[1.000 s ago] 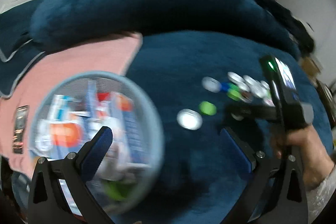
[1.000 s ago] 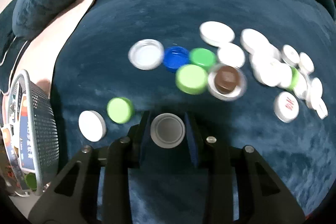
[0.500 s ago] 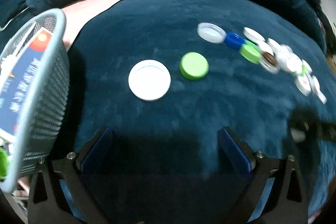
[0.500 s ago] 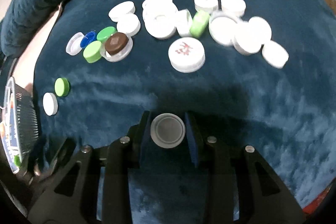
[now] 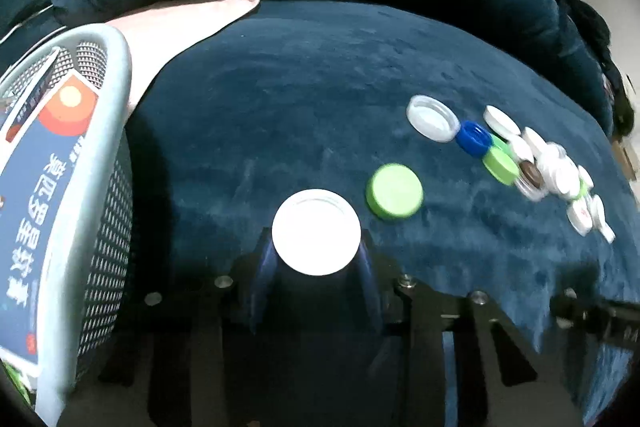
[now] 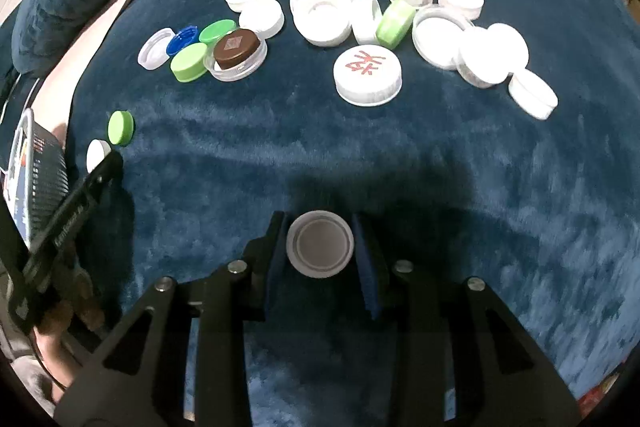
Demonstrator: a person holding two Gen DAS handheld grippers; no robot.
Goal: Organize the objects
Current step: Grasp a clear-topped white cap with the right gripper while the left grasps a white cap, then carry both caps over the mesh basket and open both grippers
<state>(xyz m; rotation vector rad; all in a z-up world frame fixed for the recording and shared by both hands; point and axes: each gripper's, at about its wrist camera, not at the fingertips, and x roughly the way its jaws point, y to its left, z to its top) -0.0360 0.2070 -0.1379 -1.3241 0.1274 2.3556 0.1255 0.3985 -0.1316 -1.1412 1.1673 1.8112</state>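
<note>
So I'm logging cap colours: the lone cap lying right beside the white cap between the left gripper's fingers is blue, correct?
Not quite. The lone cap beside the white cap is green, as the left wrist view shows. The blue cap sits farther off, in the cluster. The left gripper is closing around the white cap.

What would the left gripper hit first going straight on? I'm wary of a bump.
Beyond the white cap its closing jaws flank, likely the blue plush surface; the green cap sits aside.
</note>
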